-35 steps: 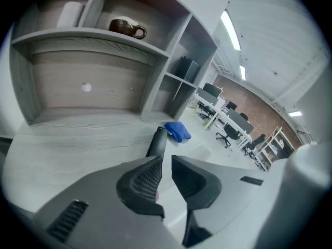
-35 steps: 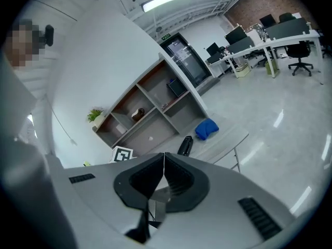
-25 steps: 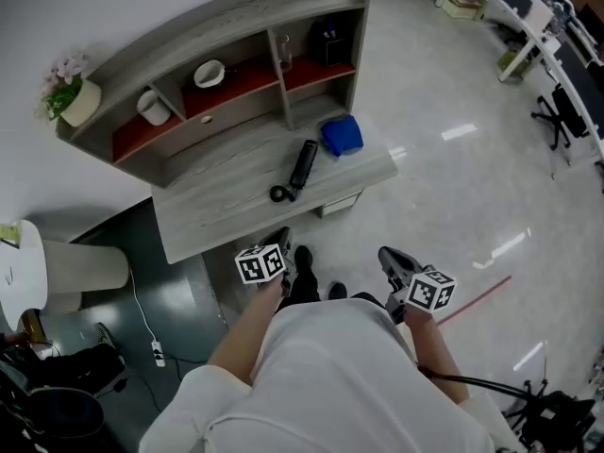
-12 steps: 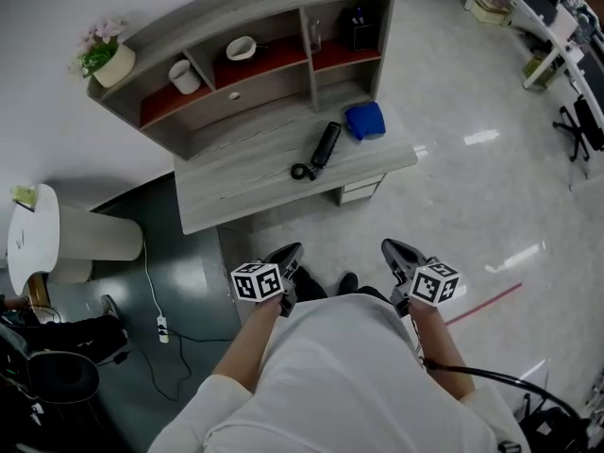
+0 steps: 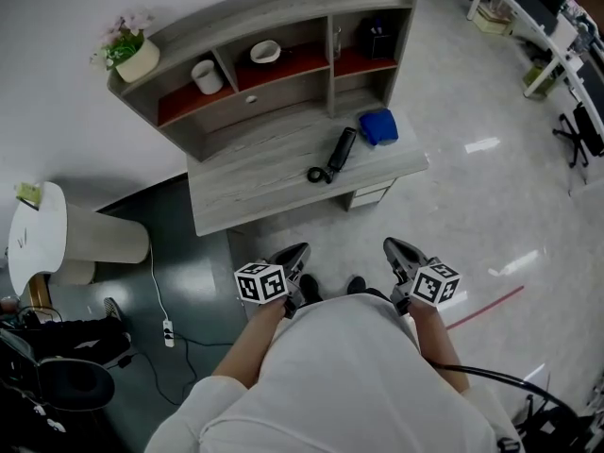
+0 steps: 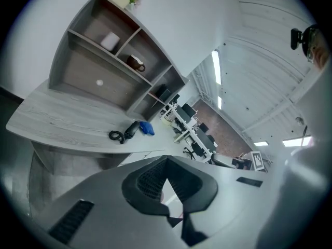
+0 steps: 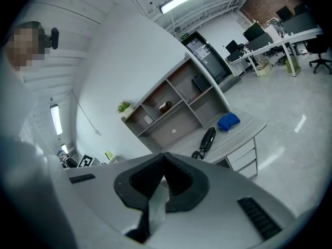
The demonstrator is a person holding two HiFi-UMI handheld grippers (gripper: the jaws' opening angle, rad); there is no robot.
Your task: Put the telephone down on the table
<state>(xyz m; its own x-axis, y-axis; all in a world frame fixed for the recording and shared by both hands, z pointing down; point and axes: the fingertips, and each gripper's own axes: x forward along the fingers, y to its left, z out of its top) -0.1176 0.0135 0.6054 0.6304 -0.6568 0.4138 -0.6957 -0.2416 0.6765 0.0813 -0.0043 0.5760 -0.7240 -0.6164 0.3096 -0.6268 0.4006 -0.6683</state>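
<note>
1. The telephone (image 5: 340, 151) is seen lying flat on the bench (image 5: 245, 192), in front of the shelves (image 5: 283, 26). Its coiled cord (image 5: 315, 174) is at the near end, and a blue item (image 5: 378, 126) lies just beside the far end.
2. The left tool (image 5: 296, 251) is held close to the body, well apart from the bench. Its jaws are closed together and nothing is gripped.
3. The right tool (image 5: 396, 249) is held the same way, with its jaws closed on each other and nothing between them.
4. The task is judged done, since the telephone is supported by the bench alone and touched by neither tool.
5. Little is left to go wrong while both tools are kept clear.
6. If the bench is approached again, the cord could be snagged by a closed tool tip, and the telephone could be dragged towards the front edge.
7. The telephone could also be pushed against the blue item by a careless sweep.
8. A cable (image 5: 156, 281) is seen on the floor to the left, where a foot could be caught if a step is taken that way.
</note>
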